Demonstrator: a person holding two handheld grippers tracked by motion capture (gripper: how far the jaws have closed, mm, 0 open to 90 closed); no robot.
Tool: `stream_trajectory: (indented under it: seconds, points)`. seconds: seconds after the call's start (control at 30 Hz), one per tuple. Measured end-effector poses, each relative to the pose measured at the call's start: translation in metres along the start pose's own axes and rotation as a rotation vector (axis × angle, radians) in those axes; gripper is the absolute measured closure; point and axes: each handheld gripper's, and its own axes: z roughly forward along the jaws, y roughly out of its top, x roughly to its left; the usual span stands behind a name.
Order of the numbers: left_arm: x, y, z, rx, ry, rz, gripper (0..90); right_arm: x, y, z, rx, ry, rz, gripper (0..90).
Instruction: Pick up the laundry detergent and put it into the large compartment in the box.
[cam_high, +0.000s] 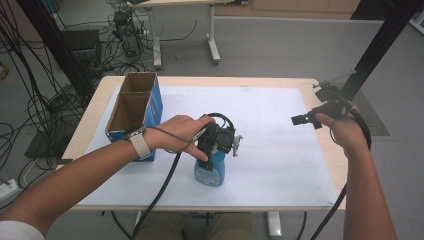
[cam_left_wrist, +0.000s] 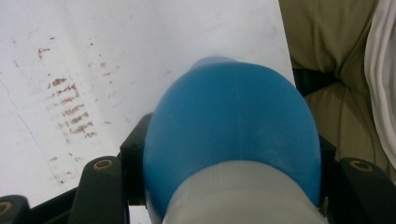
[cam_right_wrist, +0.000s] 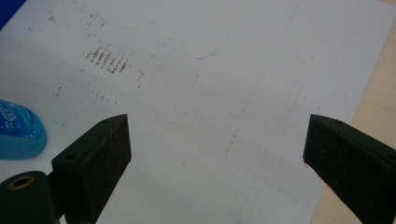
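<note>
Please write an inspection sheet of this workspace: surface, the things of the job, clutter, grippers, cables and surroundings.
Surface: wooden table under a white sheet with brown scuff marks.
Job's things: blue bottle lying on the sheet near the front edge; open cardboard box with blue sides at the left, two compartments, contents not visible.
Clutter: nothing seen.
Grippers: left gripper shut on the bottle, jaws on both sides of it; right gripper open, held above the sheet at the right edge of the table, nothing between its jaws.
Cables: one black cable trails from each gripper over the front edge.
Surroundings: grey floor, tangled cables at the left, another table behind.
</note>
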Motion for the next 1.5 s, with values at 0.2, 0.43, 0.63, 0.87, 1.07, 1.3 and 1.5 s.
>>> stream_trajectory:
  seconds: [0.2, 0.43, 0.63, 0.87, 1.07, 1.3, 1.5]
  points:
    - [0.0027, -0.0013, 0.0001, -0.005, -0.009, -0.005, 38.7, 0.0003, 0.0001, -0.0008, -0.002, 0.000, 0.003, 7.6]
    - [0.0025, -0.0007, 0.0000, -0.002, -0.009, -0.004, 38.7, 0.0013, 0.0004, -0.0022, -0.007, -0.002, 0.000, 7.6]
    - [0.0028, -0.0008, 0.0000, -0.003, -0.010, -0.006, 38.7, 0.0005, 0.0001, -0.0004, -0.004, 0.000, -0.001, 7.6]
    - [0.0023, -0.0009, 0.0000, -0.003, -0.009, -0.008, 38.7, 0.0010, 0.0017, 0.0008, -0.005, 0.003, -0.004, 7.6]
    - [0.0023, -0.0009, 0.0000, -0.003, -0.009, -0.008, 38.6, 0.0012, 0.0021, 0.0018, -0.004, 0.005, -0.003, 7.6]
    - [0.0026, -0.0016, 0.0001, -0.006, -0.009, -0.009, 38.6, 0.0010, 0.0011, 0.0004, -0.006, 0.003, -0.002, 7.6]
    - [0.0019, -0.0022, 0.0002, -0.008, -0.007, -0.011, 38.6, 0.0010, 0.0005, -0.0005, -0.009, 0.003, 0.000, 7.6]
